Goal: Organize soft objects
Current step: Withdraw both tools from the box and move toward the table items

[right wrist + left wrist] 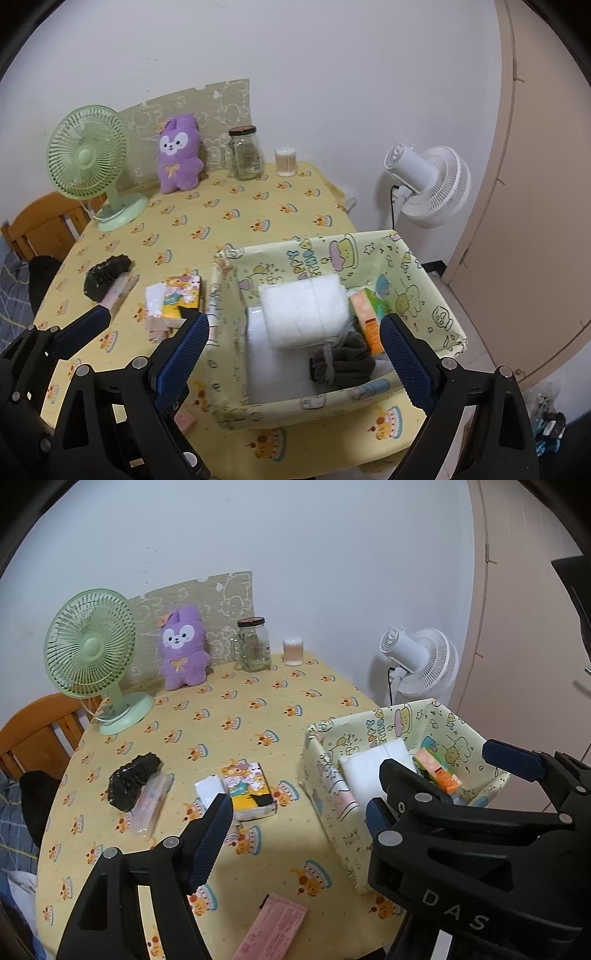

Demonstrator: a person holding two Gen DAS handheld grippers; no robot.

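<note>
Black plastic stamped "DAS" is showing on the right hand-held gripper (295,354) we are holding spread and empty above the fabric basket (436,325), the left hand-held gripper (295,823) likewise spread beside the counter's (229,701) tissue packs (251,790).

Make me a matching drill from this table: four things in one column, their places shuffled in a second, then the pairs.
Things:
1. white padded bundle
2. purple plush
3. black crumpled object
4. green fan

Places:
A. far edge of the table, beside the glass jar
B. inside the fabric basket
C. far left corner of the table
D. on the tablecloth, touching a pink packet

Pairs: 1-B, 2-A, 3-D, 4-C
</note>
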